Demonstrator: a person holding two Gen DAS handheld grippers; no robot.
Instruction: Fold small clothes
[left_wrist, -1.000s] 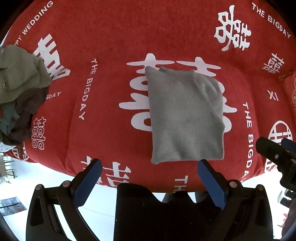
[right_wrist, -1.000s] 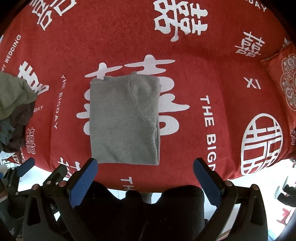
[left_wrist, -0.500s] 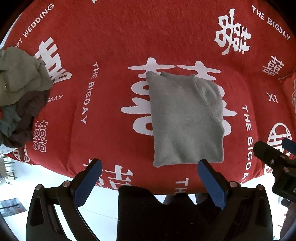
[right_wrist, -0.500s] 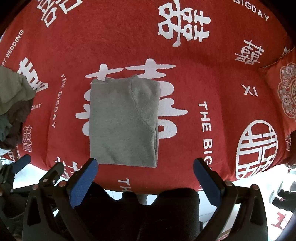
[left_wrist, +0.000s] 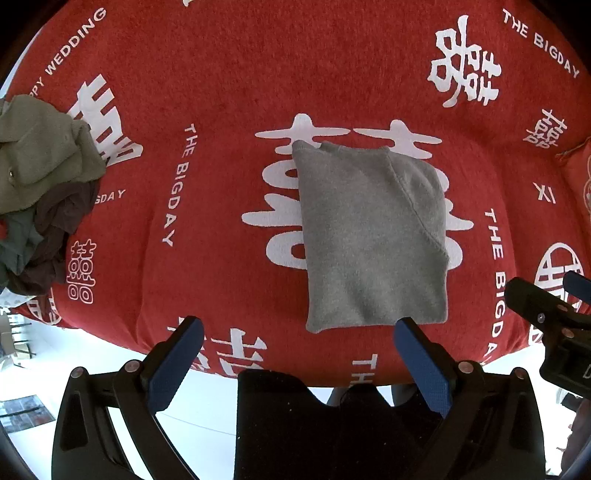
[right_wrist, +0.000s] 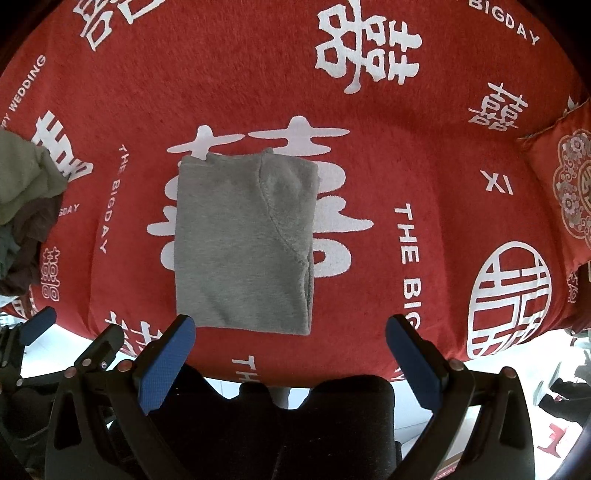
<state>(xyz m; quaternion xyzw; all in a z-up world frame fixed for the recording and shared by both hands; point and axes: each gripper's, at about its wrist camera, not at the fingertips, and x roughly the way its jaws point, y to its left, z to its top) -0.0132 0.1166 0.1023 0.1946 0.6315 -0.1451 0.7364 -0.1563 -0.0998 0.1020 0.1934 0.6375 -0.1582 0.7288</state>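
A grey garment (left_wrist: 369, 236) lies folded into a rectangle on the red cloth with white characters (left_wrist: 221, 184). It also shows in the right wrist view (right_wrist: 243, 243). My left gripper (left_wrist: 299, 354) is open and empty, held back above the near edge, its right finger just short of the garment's near hem. My right gripper (right_wrist: 291, 350) is open and empty, also at the near edge, with the garment between and ahead of its fingers. The right gripper shows at the right edge of the left wrist view (left_wrist: 550, 314).
A pile of unfolded clothes, olive, brown and dark green (left_wrist: 40, 184), sits at the left edge of the red cloth, also seen in the right wrist view (right_wrist: 26, 206). A patterned red cushion (right_wrist: 569, 192) lies at the far right. White floor (left_wrist: 74, 350) lies below the near edge.
Both grippers have drawn back slightly from the garment, staying open. The garment has not moved.
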